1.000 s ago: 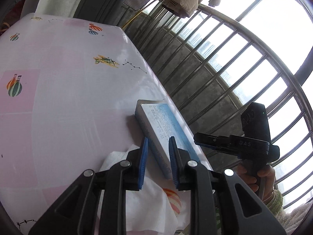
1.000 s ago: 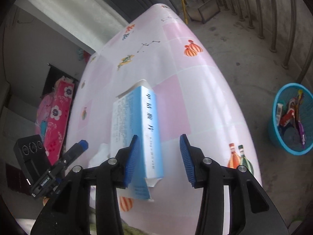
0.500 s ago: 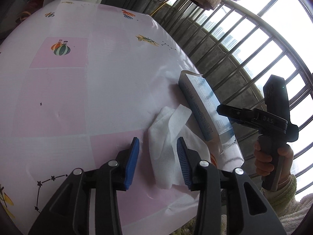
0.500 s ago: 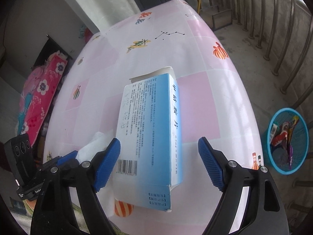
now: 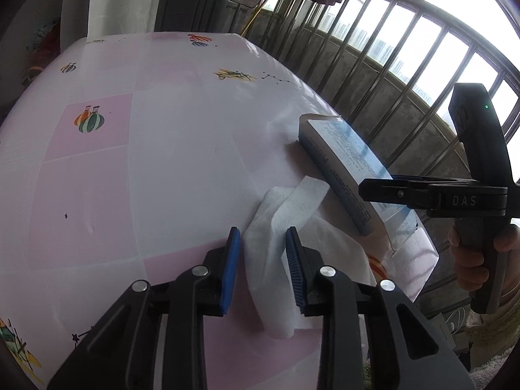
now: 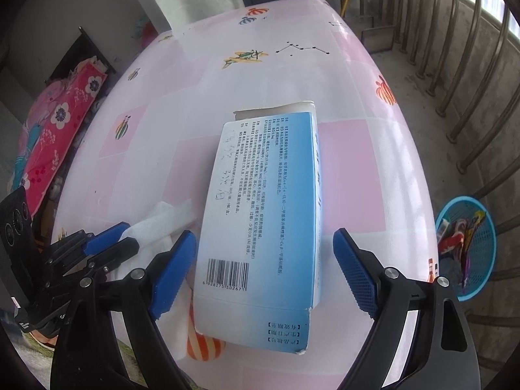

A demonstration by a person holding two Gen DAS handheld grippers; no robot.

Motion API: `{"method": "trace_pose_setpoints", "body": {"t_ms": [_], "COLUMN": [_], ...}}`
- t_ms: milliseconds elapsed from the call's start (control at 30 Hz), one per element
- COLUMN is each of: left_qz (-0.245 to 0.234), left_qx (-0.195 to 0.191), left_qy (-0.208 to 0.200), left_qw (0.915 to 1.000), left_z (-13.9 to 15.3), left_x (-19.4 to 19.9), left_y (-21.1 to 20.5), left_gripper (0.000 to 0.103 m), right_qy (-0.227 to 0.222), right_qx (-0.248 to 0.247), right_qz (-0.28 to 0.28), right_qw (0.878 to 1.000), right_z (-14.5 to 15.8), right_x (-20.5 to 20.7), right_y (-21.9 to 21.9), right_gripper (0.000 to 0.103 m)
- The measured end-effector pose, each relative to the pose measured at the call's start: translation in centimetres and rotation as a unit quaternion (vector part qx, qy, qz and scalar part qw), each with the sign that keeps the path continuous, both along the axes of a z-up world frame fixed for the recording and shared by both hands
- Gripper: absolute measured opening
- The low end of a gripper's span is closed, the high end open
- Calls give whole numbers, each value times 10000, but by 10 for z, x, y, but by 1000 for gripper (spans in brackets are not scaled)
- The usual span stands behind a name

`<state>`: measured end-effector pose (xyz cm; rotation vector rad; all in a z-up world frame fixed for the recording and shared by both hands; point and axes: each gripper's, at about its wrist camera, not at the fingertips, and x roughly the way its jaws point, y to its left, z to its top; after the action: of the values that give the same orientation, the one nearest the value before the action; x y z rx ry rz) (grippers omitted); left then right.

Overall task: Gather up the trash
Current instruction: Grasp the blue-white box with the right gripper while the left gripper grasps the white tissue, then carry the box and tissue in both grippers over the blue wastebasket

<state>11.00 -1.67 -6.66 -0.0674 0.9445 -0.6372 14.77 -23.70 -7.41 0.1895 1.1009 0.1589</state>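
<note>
Box (image 6: 260,214) between right claw (image 6: 265,271) pads

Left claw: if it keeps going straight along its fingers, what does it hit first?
Probably the crumpled white paper tissue lying on the pink-and-white patterned tablecloth. The left claw is closing with a tissue fold between its fingers, not yet pinched. Depth is uncertain.

On the pink-and-white checked tablecloth (image 6: 351,169) the blue-and-white cardboard box (image 6: 260,214) lies flat near the edge closest to me, between the jaws of my right gripper (image 6: 265,271). The crumpled white tissue (image 5: 286,227) lies just left of it, touching its side, between the jaws of my left gripper (image 5: 261,260). On the floor, off the table's right side, stands the round blue plastic basket (image 6: 481,260) with wrappers in it.
</note>
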Motion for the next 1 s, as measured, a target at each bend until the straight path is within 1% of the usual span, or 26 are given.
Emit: {"method": "trace_pose_setpoints", "body": {"t_ms": [167,267,400,467,567,633,733,800,933,1000], "left_qz": [77,111,145,139,126,99,7,-120,-539,-806], "left_qx": [-78,-155,-319,-386,-489,-569,-659,-722,-832,-868], "left_qy": [45,91,12,-66,-150,-215,-345,-417,-582,-637], "left_qw": [9999,9998,9994,9991,9986,9981,9972,9964,9934,9909], "left_z": [-3,-3,5,12,22,31,46,58,82,93], "left_x": [3,6,6,6,7,8,9,12,16,17], "left_y": [4,6,9,9,9,8,2,-6,-41,-65], "left_gripper": [12,5,3,3,3,3,3,3,3,3], "right_qy": [58,116,72,37,-22,-70,-218,-350,-655,-865], "right_qx": [-120,-152,-213,-302,-251,-74,379,742,1556,1758], "right_qz": [50,42,34,50,9,-106,-346,-558,-1090,-1468], "right_qw": [9999,9998,9997,9995,9997,9999,9984,9951,9796,9696], "right_z": [-3,-9,-9,-9,-8,-6,0,4,13,19], "right_x": [4,8,10,9,7,4,-5,-16,-43,-61], "right_y": [5,7,9,9,8,2,-13,-30,-77,-105], "right_gripper": [84,84,84,75,70,68,66,66,66,66]}}
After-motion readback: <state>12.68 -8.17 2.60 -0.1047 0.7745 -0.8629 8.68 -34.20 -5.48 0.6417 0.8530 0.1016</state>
